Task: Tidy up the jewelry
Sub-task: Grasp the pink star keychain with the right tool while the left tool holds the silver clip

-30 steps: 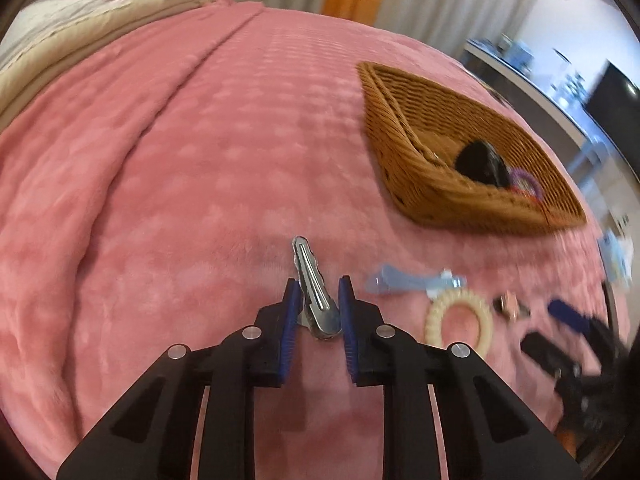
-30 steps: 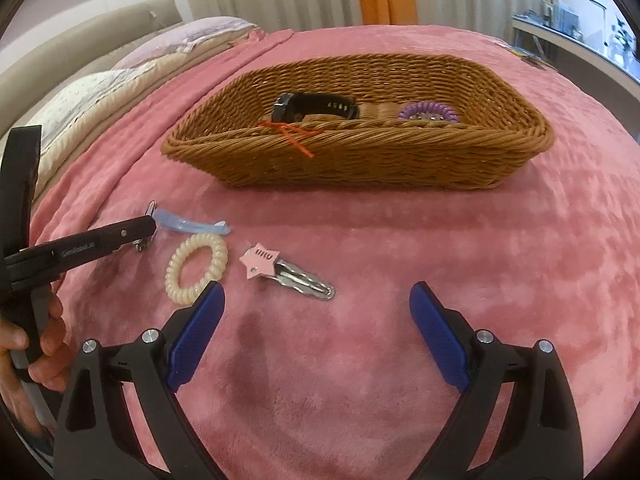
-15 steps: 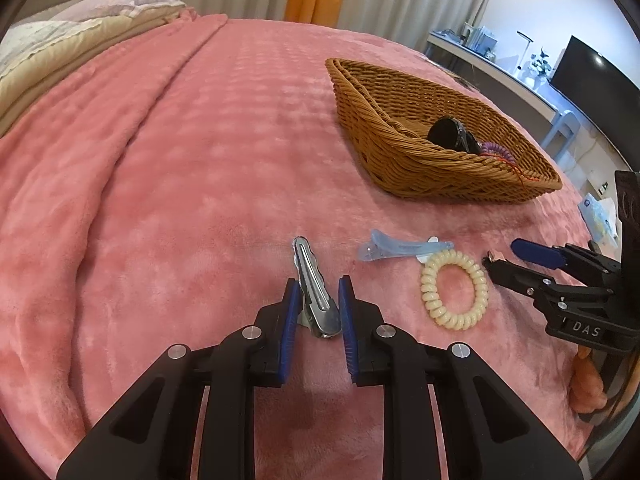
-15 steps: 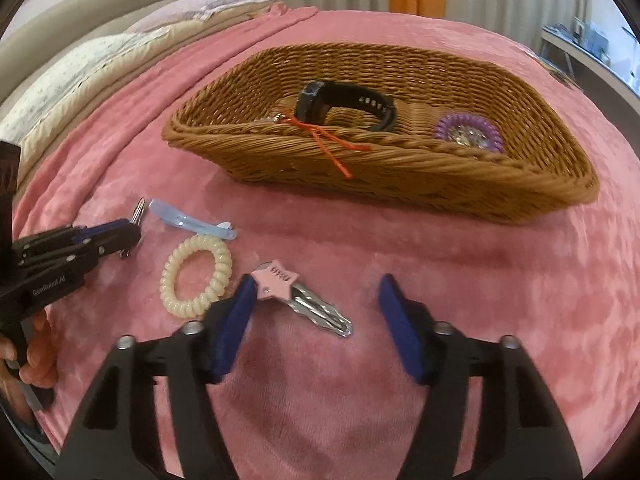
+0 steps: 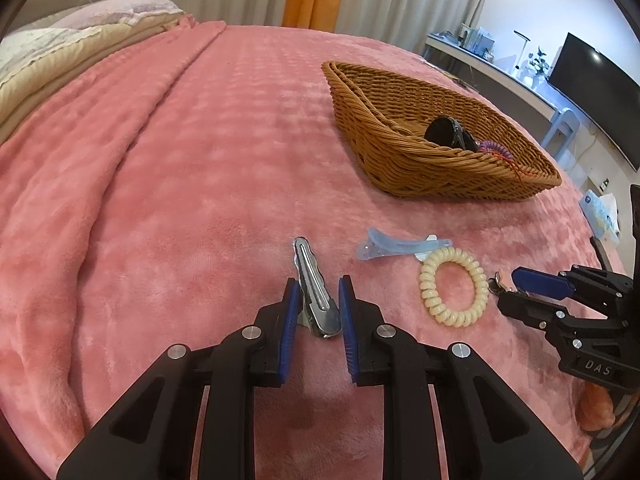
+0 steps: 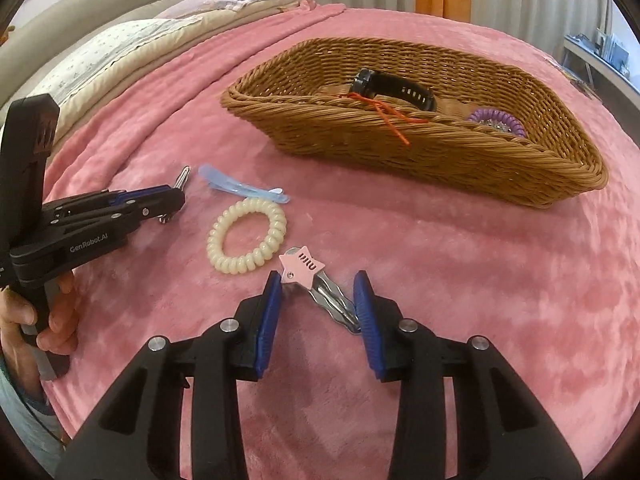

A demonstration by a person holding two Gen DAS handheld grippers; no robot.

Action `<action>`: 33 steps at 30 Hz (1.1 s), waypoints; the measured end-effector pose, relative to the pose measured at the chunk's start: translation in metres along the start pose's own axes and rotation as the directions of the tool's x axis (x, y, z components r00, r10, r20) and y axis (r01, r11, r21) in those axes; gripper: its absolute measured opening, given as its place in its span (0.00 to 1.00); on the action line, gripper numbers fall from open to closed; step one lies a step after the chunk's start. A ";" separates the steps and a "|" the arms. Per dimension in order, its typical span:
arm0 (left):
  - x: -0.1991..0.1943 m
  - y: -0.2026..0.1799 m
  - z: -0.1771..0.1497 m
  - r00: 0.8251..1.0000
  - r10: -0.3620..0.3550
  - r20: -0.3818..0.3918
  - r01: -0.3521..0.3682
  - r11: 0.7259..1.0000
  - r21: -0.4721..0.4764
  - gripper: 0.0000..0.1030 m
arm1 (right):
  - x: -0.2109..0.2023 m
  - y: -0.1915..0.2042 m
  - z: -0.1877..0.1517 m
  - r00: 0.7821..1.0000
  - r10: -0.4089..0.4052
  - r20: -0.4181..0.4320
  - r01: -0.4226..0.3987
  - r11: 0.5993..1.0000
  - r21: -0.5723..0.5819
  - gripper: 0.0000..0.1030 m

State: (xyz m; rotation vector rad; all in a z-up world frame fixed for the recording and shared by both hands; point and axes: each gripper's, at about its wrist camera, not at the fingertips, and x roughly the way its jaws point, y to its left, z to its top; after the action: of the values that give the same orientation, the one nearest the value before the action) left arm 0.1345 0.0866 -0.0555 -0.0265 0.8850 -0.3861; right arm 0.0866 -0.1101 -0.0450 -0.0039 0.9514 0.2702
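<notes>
Left tongs point(image 5: 318, 308) clamped narrow on the silver hair clip point(image 5: 314, 288), frame centre, over the pink bed blanket point(image 5: 160, 200). Right tongs point(image 6: 318, 304) half-open, straddling the pink star clip point(image 6: 300, 269), not gripping. Wicker basket point(image 6: 440, 152) upper right.

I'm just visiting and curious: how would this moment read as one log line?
left hand-held gripper: shut on silver hair clip | right hand-held gripper: open around star hair clip
</notes>
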 end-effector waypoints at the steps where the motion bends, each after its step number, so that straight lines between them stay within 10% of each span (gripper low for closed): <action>1: -0.001 -0.001 0.000 1.000 0.005 0.002 -0.005 1.000 0.005 0.18 | 0.000 0.001 0.000 1.000 -0.005 0.003 0.005 1.000 -0.003 0.32; 6: -0.008 -0.011 -0.003 0.999 0.029 0.020 -0.030 0.999 0.039 0.17 | -0.011 0.001 -0.003 0.999 0.014 0.035 -0.014 1.000 0.010 0.12; 14: -0.015 -0.020 -0.011 0.999 0.032 0.032 -0.034 0.998 0.052 0.15 | -0.015 -0.007 -0.006 0.997 0.077 0.029 -0.078 0.997 0.028 0.13; 17: -0.012 -0.020 -0.011 0.999 0.032 0.026 -0.033 0.998 0.055 0.15 | -0.013 -0.006 -0.006 0.999 0.046 0.016 -0.046 0.999 0.002 0.20; 19: -0.012 -0.020 -0.012 0.999 0.025 0.029 -0.027 0.998 0.058 0.15 | -0.011 -0.004 -0.006 0.999 0.041 0.002 -0.041 0.999 -0.023 0.48; 24: -0.011 -0.020 -0.013 1.000 0.008 0.030 -0.010 0.999 0.054 0.15 | -0.008 0.005 -0.011 1.000 0.021 0.000 -0.021 0.996 -0.090 0.50; 33: -0.013 -0.022 -0.015 0.999 0.010 0.034 -0.013 0.997 0.070 0.15 | -0.010 0.017 -0.013 0.999 -0.030 0.015 0.032 0.984 -0.176 0.19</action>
State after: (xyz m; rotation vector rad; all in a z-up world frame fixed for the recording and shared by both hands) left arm 0.1093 0.0728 -0.0516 0.0368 0.8378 -0.4047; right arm 0.0665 -0.0979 -0.0425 -0.1794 0.9115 0.3244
